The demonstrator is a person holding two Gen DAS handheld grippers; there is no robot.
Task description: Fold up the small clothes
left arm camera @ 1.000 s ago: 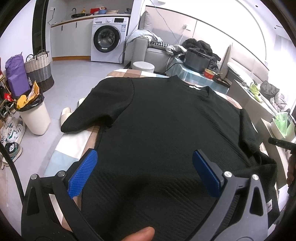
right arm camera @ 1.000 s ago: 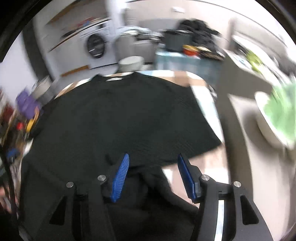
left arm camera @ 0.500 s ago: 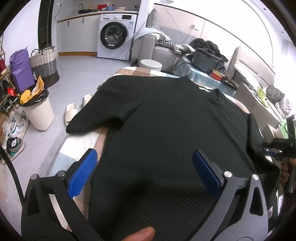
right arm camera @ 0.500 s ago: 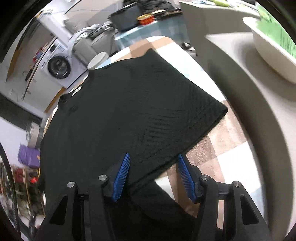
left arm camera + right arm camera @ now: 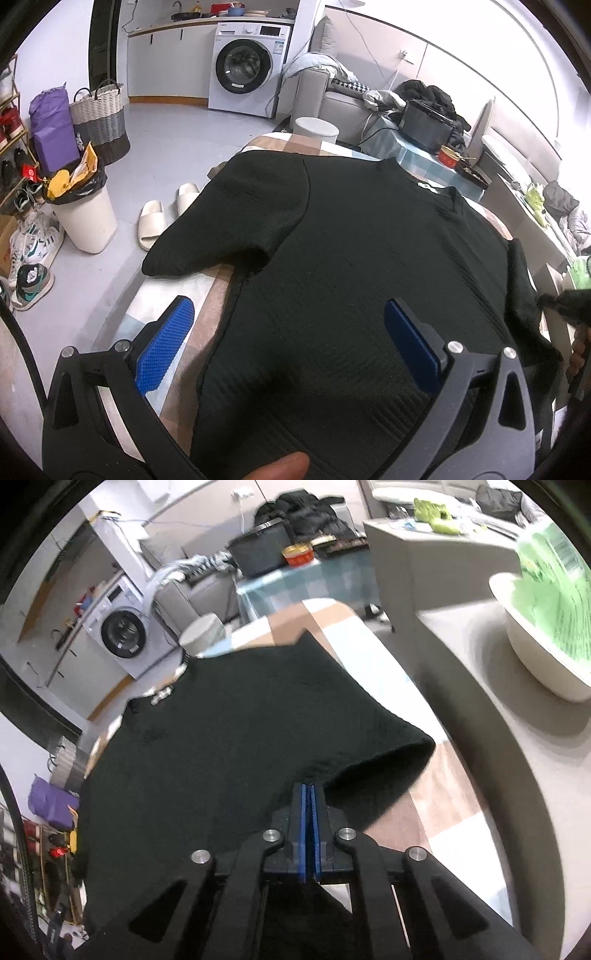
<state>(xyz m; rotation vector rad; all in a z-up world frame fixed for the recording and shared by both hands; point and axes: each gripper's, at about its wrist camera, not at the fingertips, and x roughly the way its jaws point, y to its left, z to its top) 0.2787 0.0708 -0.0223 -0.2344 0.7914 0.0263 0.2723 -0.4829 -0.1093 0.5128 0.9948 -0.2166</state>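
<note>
A black short-sleeved T-shirt (image 5: pixel 362 251) lies spread on a checked table (image 5: pixel 173 295), collar at the far end. My left gripper (image 5: pixel 288 332) is open and empty, its blue pads hovering over the shirt's near left side. In the right wrist view the shirt (image 5: pixel 221 731) fills the middle. My right gripper (image 5: pixel 307 790) is shut on the shirt's right side edge, just below the right sleeve (image 5: pixel 388 753), and lifts the fabric a little.
A white bin (image 5: pixel 85 218), slippers (image 5: pixel 155 221) and shoes stand on the floor at the left. A washing machine (image 5: pixel 243 74) and sofa are behind. A grey counter with a white bowl (image 5: pixel 539 657) stands close on the right.
My right gripper has closed on the shirt's right edge; it was open over the fabric before. My left gripper has drifted left, its left pad now over bare table.
</note>
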